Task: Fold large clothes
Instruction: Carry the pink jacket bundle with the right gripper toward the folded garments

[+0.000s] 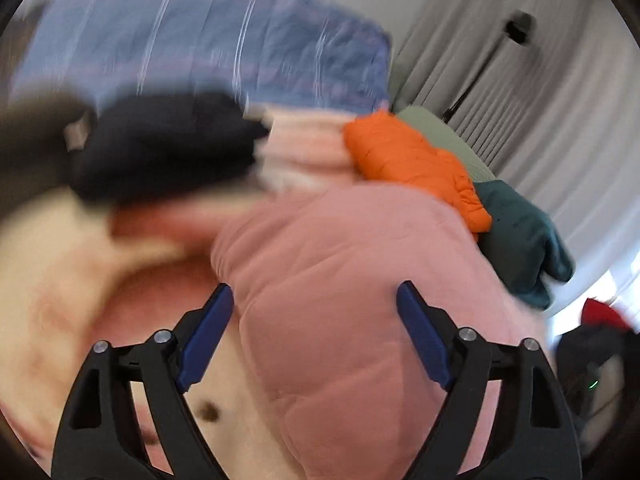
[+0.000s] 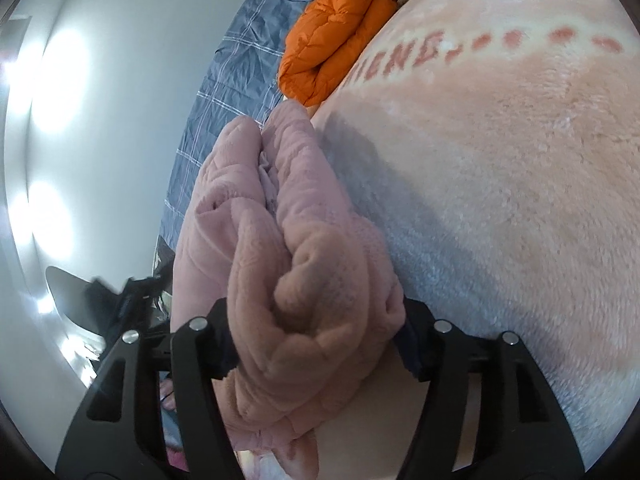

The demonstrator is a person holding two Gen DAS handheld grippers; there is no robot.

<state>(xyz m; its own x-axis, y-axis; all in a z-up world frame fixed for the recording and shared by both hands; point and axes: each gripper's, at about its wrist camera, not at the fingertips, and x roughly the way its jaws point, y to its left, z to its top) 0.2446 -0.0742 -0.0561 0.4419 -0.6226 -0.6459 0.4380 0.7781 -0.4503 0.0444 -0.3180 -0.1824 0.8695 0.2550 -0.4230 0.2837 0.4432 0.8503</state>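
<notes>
A pink quilted fleece garment [image 1: 352, 300] lies bunched on the bed below my left gripper [image 1: 314, 286]. That gripper is open, its blue pads [image 1: 208, 340] wide apart above the fabric and not pressing on it. In the right wrist view a thick fold of the same pink fleece [image 2: 296, 272] fills the gap of my right gripper [image 2: 316, 308]. It bulges over both pads, so the gripper is shut on it. The left wrist view is motion-blurred.
A peach blanket with red lettering [image 2: 500, 140] covers the bed. An orange puffer jacket [image 1: 416, 168] [image 2: 332, 36] and a teal garment [image 1: 520, 240] lie beyond the fleece, with a blue checked quilt [image 1: 240, 40] [image 2: 236, 80] behind. A dark blurred shape [image 1: 160, 144] is at the left. Grey curtains [image 1: 540, 100] hang at the right.
</notes>
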